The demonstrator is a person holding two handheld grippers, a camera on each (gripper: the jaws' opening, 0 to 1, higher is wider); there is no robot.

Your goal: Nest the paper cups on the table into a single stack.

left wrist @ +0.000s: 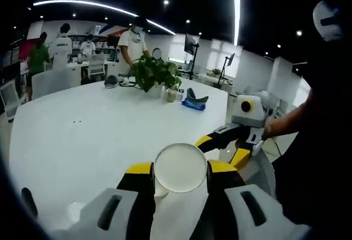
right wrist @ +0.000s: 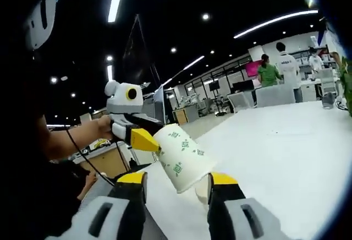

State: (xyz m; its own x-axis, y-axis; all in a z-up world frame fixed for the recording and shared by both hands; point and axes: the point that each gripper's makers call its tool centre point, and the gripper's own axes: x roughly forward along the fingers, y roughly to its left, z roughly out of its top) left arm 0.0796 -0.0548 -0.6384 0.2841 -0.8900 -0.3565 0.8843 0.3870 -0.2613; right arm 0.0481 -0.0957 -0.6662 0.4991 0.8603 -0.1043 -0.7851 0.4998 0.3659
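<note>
- Between the two yellow-tipped jaws of the left gripper sits a paper cup, and the jaws pinch it from both sides.
- From the left gripper view the cup's round end faces the camera. It looks like a pale white disc with a thin rim, and I cannot tell whether that end is the mouth or the base.
- From the right gripper view the same cup shows its side. It is white with small green marks on it, and it gets wider toward the camera.
- That cup is tilted and is held up above the table, near its edge.
- Right gripper: its two jaws are spread apart, one on each side of the cup's wide end. They do not seem to touch it.
- Just under the cup's wide end, by the right jaw, there is a small pale round thing. It may be a second cup, but it is too hidden to tell.
- In the left gripper view the right gripper comes in from the right, held by a person's hand in a dark sleeve.
- Far across the white table stand a green plant and a blue thing.
- People stand at the back of the room, near desks and chairs.
</note>
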